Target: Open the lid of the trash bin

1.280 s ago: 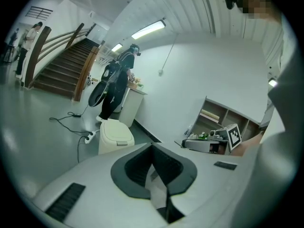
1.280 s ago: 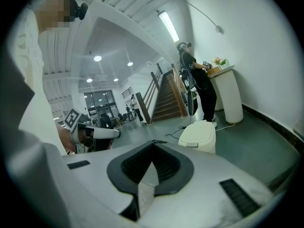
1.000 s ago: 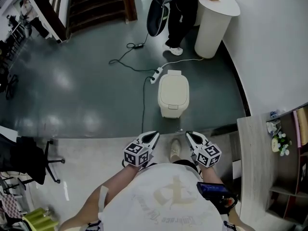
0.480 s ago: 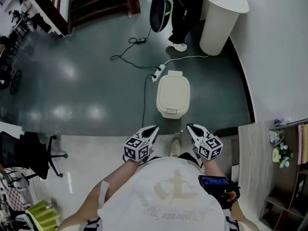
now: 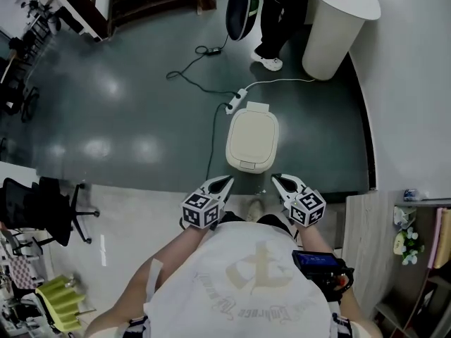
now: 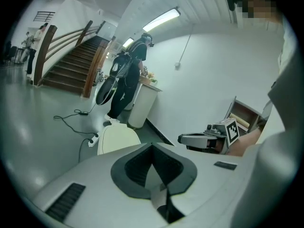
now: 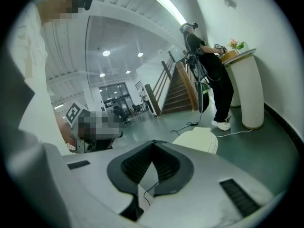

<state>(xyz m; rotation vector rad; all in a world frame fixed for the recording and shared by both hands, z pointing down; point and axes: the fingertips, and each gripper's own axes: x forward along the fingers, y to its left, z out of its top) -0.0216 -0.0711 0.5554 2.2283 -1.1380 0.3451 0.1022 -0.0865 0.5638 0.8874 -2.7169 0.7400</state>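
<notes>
Closing in: over the last second the grippers have edged nearer the cream trash bin (image 5: 244, 163) on the dark floor (image 5: 127, 104). Left gripper (image 5: 224, 182) and right gripper (image 5: 276, 179) carry nothing, fingers pressed together, just short of the closed lid (image 5: 252, 136). Approach looks nearly done.

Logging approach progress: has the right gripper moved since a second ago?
Yes. The right gripper has advanced toward the trash bin, closing most of the gap to the bin's front edge in the head view.
</notes>
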